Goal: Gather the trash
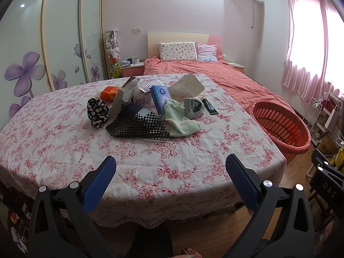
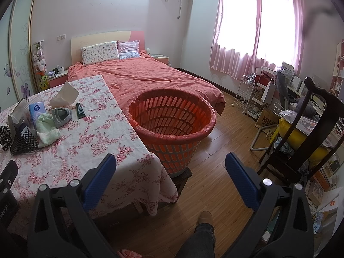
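Observation:
A pile of odds and ends lies on the floral tablecloth (image 1: 64,142): a black woven mat (image 1: 137,126), pale green cloth (image 1: 178,118), blue tissue pack (image 1: 160,99), grey slipper (image 1: 194,107), dark green tube (image 1: 209,106), crumpled white paper (image 1: 186,86), orange cup (image 1: 108,93), clear plastic box (image 1: 144,94) and a black floral pouch (image 1: 96,111). An orange slotted basket (image 2: 172,120) stands on a stool at the table's right edge. My left gripper (image 1: 171,169) hovers open above the table's near side. My right gripper (image 2: 171,167) is open, facing the basket.
A bed with a coral cover (image 2: 150,75) lies behind the table. A dark wooden chair (image 2: 301,133) with a yellow cushion and cluttered shelves fill the right side. Wood floor (image 2: 215,172) lies between basket and chair. The person's leg and shoe (image 2: 204,225) are below.

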